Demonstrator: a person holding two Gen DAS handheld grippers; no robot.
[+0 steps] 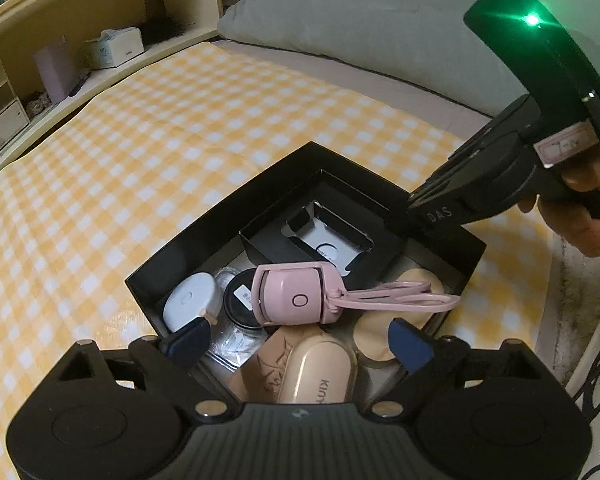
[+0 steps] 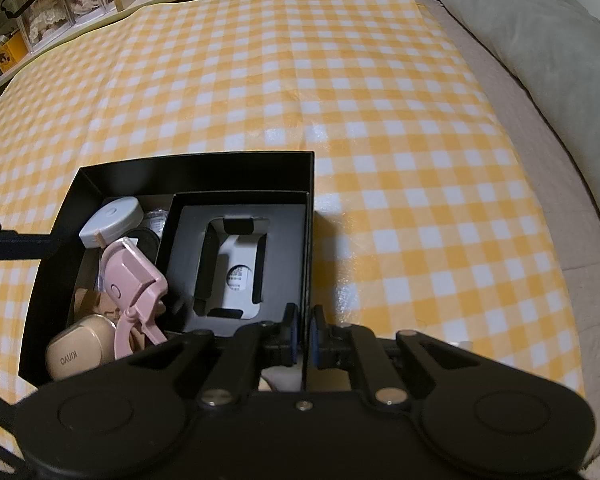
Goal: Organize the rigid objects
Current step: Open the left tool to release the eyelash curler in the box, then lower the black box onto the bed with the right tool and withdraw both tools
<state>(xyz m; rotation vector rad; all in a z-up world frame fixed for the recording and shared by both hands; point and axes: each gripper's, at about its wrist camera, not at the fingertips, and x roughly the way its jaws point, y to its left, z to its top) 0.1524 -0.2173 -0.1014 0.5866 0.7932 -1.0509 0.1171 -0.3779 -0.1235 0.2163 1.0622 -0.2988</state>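
A black box (image 1: 204, 224) (image 2: 204, 168) stands on the yellow checked cloth. In it lie a pink eyelash curler (image 1: 292, 292) (image 2: 134, 280), a beige case (image 1: 320, 372) (image 2: 80, 352), a white round device (image 1: 190, 300) (image 2: 112, 216), a black round tin (image 1: 240, 300) and a smaller black inner box (image 1: 320, 220) (image 2: 240, 256). My left gripper (image 1: 296, 344) is open above the box's near side, empty. My right gripper (image 2: 304, 336) is shut on the box's right wall (image 2: 310, 264); it also shows in the left wrist view (image 1: 432, 204).
The yellow checked cloth (image 2: 340, 80) covers a bed. A grey pillow (image 1: 340, 12) (image 2: 540, 40) lies at the head. Wooden shelves (image 1: 60, 60) with small boxes and clear drawers (image 2: 60, 0) run along the far side.
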